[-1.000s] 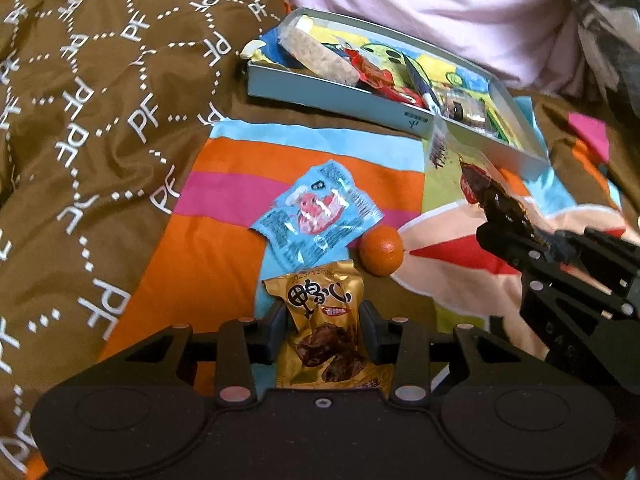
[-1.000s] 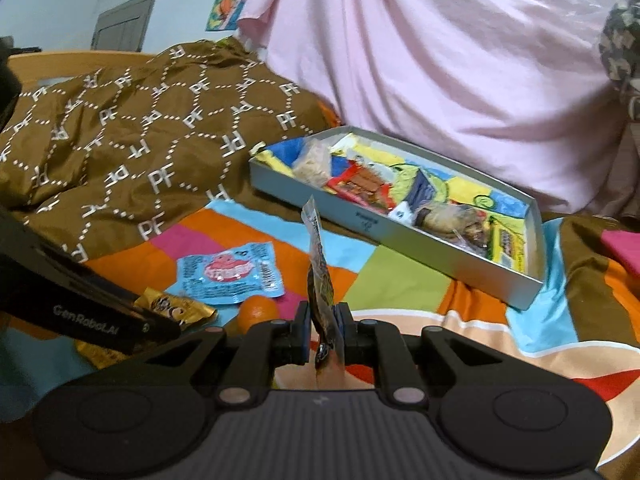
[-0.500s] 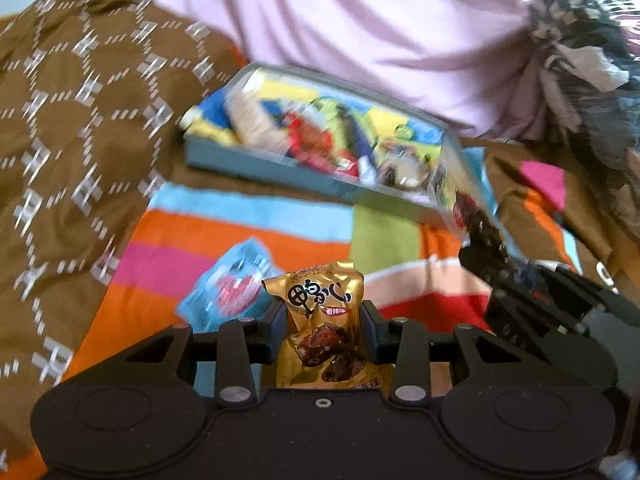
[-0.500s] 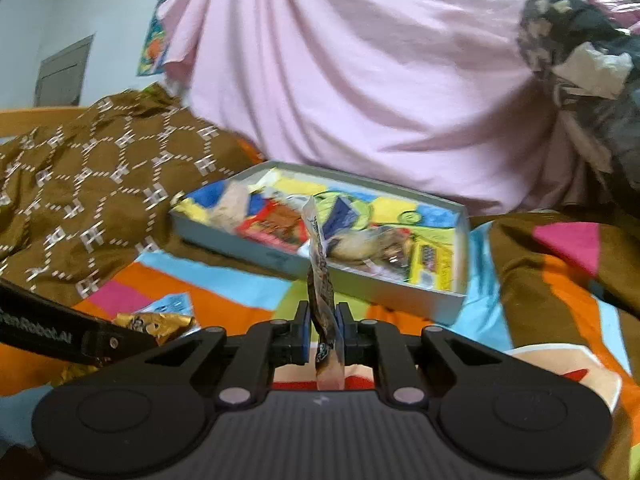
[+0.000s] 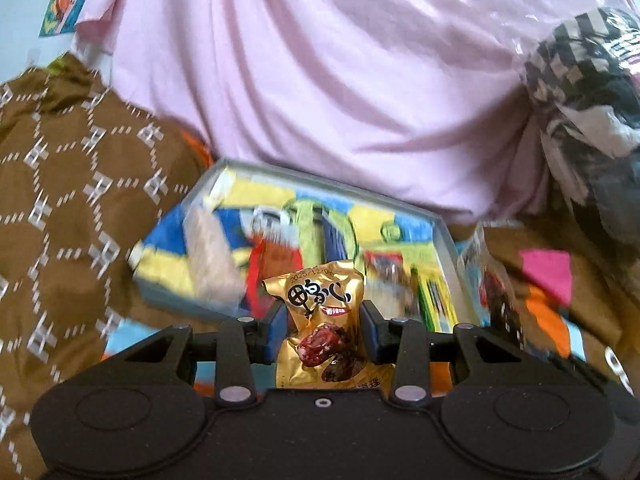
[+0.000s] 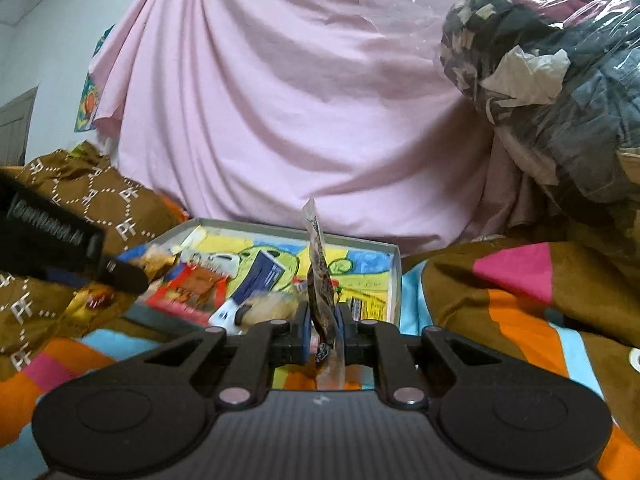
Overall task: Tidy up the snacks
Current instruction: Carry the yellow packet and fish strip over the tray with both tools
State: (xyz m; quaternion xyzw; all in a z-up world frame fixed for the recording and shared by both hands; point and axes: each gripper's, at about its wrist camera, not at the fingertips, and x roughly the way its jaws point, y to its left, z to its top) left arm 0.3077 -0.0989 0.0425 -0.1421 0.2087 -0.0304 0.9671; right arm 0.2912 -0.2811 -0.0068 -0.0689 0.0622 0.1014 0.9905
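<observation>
Bedspread [image 6: 516,328] bears a grey tray [image 6: 394,276] (snack packets [image 6: 192,288] jumbled inside).

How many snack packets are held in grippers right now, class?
2: the gold snack packet in the left gripper, and the clear snack packet, edge-on, in the right gripper. Others lie blurred in the tray.

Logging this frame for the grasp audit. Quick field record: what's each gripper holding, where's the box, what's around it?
left gripper: shut on gold packet, held upright
right gripper: shut on clear packet, edge-on, upright
box: grey, shallow, open, ahead of both grippers
box contents: several snack packets, blurred
surface: striped blanket
behind box: pink sheet
left of box: brown quilt
</observation>
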